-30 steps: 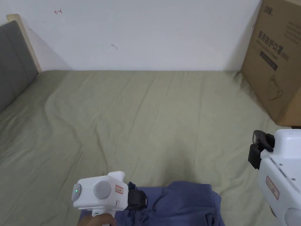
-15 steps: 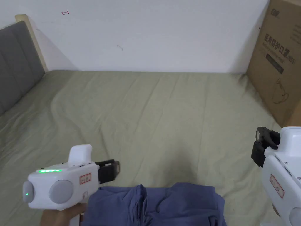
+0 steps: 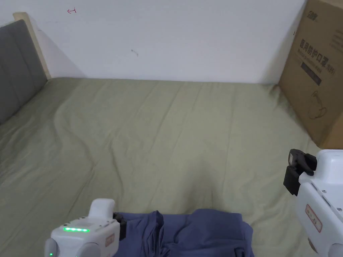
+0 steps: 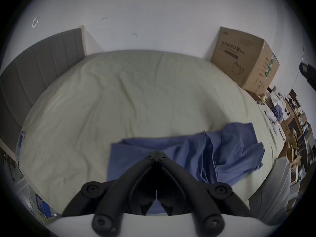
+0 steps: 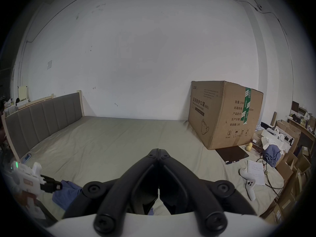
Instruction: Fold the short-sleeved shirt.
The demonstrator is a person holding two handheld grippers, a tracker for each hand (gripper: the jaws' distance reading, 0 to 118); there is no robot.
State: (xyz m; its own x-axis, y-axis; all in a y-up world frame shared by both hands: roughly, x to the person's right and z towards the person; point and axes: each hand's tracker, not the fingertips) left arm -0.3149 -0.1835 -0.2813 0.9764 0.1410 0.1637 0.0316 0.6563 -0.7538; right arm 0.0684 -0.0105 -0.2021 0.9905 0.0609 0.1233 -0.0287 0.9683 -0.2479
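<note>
Cloth is what I'm dealing with: the blue shirt [image 3: 187,232] lies bunched at the bottom centre of the head view, on the near edge of the bed [image 3: 174,134], with a raised ridge of folds running through its middle. I judge it light, limp and soft. It will sag from wherever I pinch it, and a grip on a heaped fold would likely catch several layers at once. The flatter panel at the left of the heap in the left gripper view, with its straight upper edge, looks to me the better place to take hold; a corner or hem there should lift one layer cleanly.

My left gripper [image 4: 156,157] hangs just over that flat panel, jaws pressed together at the tips. Whether they pinch any cloth I cannot tell, but they look closed on nothing. My right gripper [image 5: 158,151] sits at the lower right of the head view, well apart from the shirt, jaws also pressed together and holding nothing, pointed over bare sheet.

Room is generous: the whole upper and middle of the head view is open sheet, wrinkled but free, good for spreading the shirt out away from me. The limits are the cardboard box [image 3: 316,67] at the upper right, the grey headboard [image 3: 16,63] at the upper left, and the bed's near edge right under the shirt, where the cloth could slide off.
</note>
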